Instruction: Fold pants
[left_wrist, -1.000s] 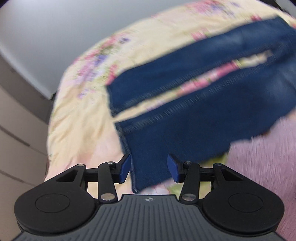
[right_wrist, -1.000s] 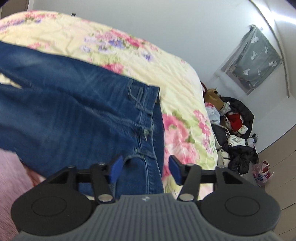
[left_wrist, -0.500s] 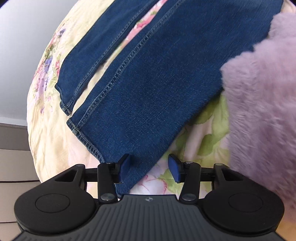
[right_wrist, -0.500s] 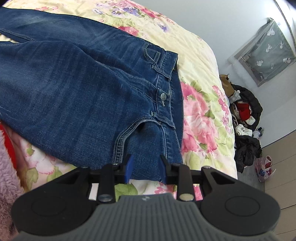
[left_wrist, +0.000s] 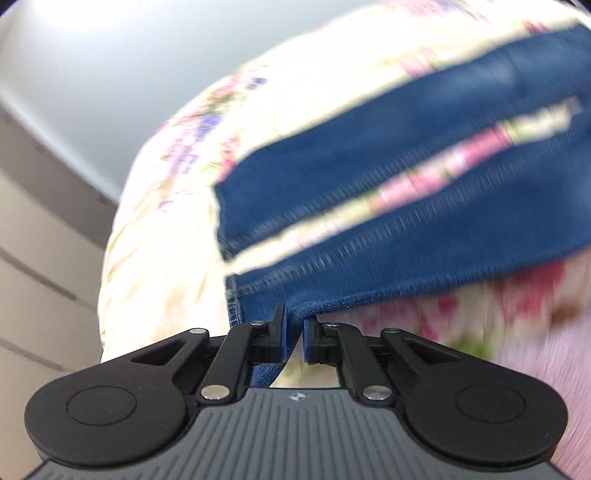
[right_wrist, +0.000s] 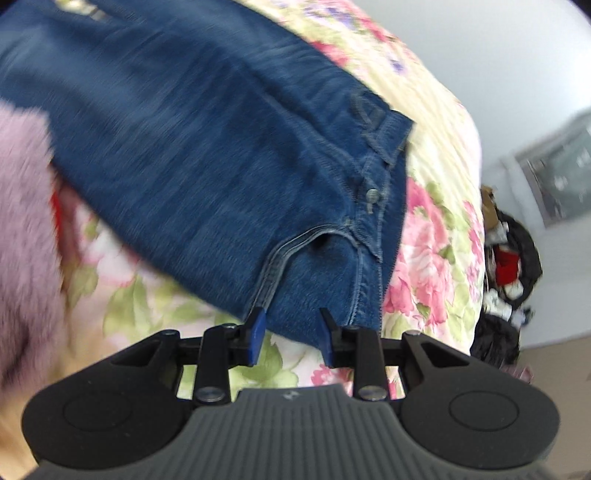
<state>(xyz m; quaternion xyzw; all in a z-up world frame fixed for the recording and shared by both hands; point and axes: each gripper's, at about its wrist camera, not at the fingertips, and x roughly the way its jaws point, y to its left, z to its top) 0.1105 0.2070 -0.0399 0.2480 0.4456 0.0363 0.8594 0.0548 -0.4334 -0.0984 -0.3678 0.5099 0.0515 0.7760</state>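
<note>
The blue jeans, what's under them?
The jeans lie on a flowery bedspread; it shows between the two legs too. What the bedspread looks like beneath the denim is covered.

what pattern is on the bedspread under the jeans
Pale yellow bedspread with pink flowers and green leaves, clearest in the right wrist view.

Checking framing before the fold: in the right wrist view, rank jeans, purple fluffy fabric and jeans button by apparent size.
1. jeans
2. purple fluffy fabric, cut off at the frame edge and nearer the camera, so only apparent
3. jeans button
</note>
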